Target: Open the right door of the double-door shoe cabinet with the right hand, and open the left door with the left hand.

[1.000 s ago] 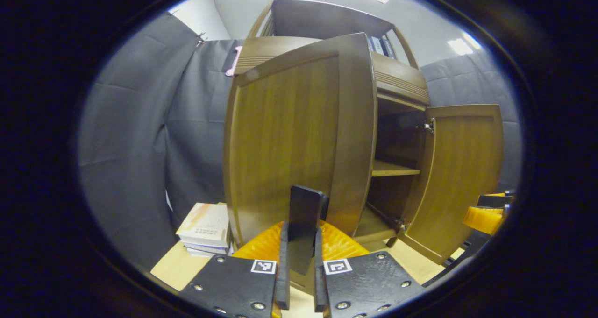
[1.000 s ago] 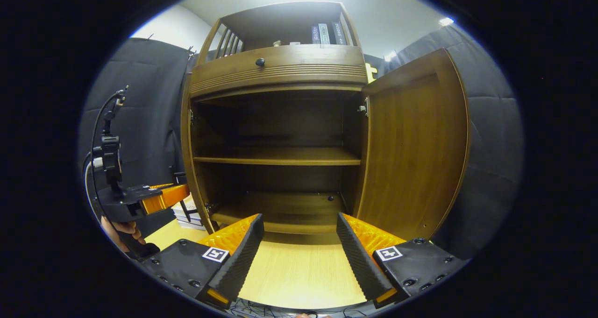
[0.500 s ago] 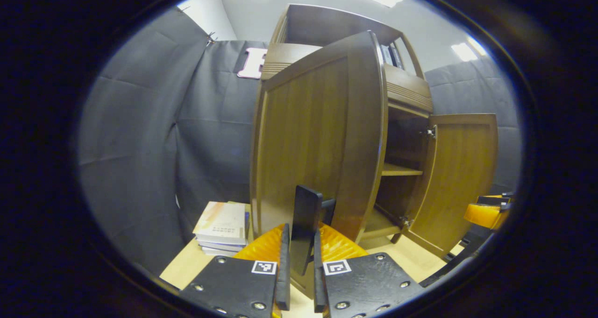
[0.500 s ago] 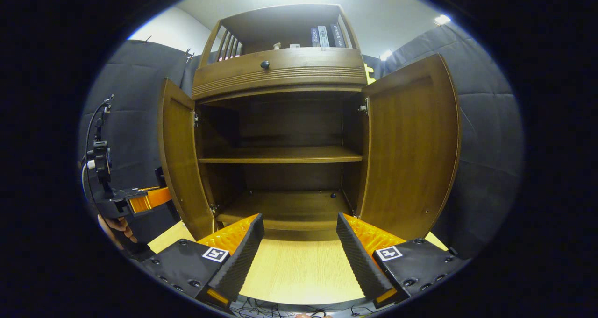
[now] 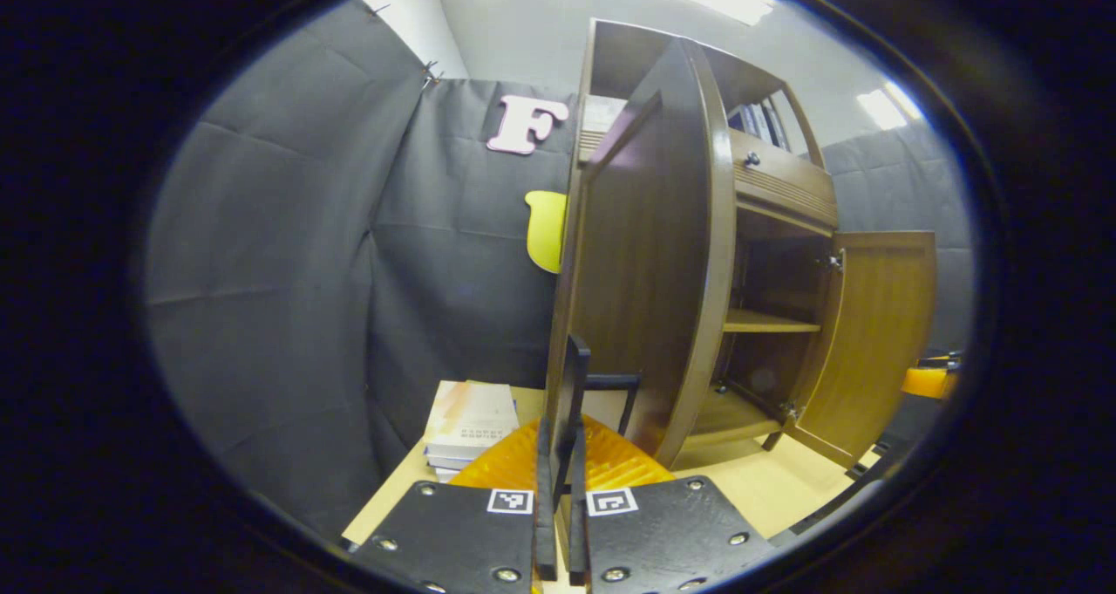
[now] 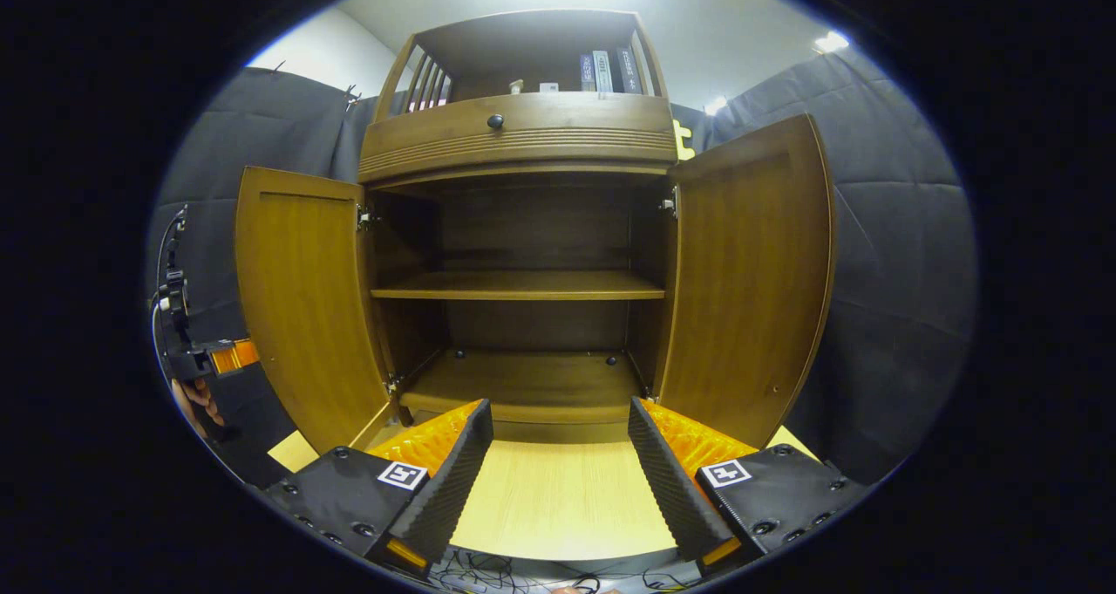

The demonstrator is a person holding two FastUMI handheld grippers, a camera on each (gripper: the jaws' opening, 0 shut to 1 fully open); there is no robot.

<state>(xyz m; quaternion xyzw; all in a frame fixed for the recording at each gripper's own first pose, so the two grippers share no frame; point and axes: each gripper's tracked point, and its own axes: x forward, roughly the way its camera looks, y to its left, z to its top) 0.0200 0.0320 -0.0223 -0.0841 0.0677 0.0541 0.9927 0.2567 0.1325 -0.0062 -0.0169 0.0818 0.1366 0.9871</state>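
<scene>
Doors now stand wide on both sides of the shoe cabinet [image 6: 523,140]. Over the last second the left door [image 6: 301,297] has swung from nearly edge-on, at the left of the cabinet opening in the right gripper view, to a broad panel facing outward at centre left of that frame. In the left gripper view the same door has turned from a wide face to a narrow, steeply foreshortened slab running up the centre. The right door [image 6: 750,280] has kept its place, open at centre right of the right gripper view. Judged from this, both halves of the task look essentially done, and what is left is probably only to let go and back away.

The left gripper [image 5: 558,454] sits at bottom centre of its own view, its two fingers drawn nearly together on a thin dark handle [image 5: 575,385] at the door's lower edge (a slim bracket behind it ties it to the wood). It also appears at the far left edge of the right gripper view, with a hand [image 6: 196,398] beneath it, carried well out to the side with the door.

The right gripper [image 6: 558,454] hangs at bottom centre of its view with fingers spread wide and nothing between them, pointed straight into the cabinet, above a pale wooden tabletop [image 6: 558,507] and apart from both doors. A stack of books [image 5: 471,419] lies at lower centre left of the left gripper view.
</scene>
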